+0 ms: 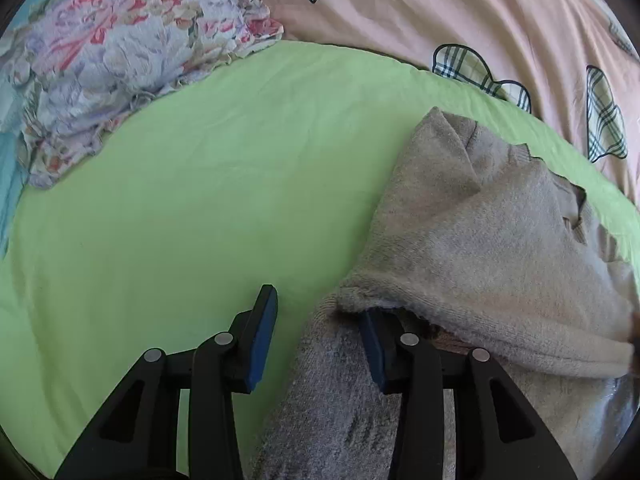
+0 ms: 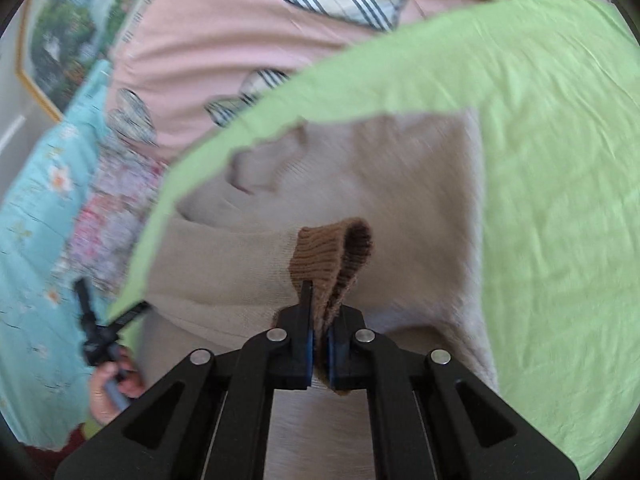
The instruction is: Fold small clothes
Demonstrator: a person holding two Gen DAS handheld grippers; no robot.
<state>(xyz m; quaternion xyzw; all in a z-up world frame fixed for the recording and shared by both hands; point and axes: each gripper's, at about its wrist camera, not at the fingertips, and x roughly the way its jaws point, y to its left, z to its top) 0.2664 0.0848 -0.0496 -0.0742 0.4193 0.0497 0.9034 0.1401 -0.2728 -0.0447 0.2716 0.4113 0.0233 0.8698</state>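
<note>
Your right gripper (image 2: pixel 319 344) clamps the sweater's (image 2: pixel 360 168) brown ribbed cuff (image 2: pixel 332 256), ready to fold the sleeve inward; your left gripper's (image 1: pixel 320 344) fingers stand apart, one tucked under the hem for lifting.

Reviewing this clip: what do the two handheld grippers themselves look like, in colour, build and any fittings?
Both match. The left gripper and right gripper are matte black plastic, each with two angular linkage arms cut with slot-shaped openings and joined by round silver pivot pins. The fingers are flat black bars faced with blue pads. No cables or markings show. No sleeve is visible.
</note>
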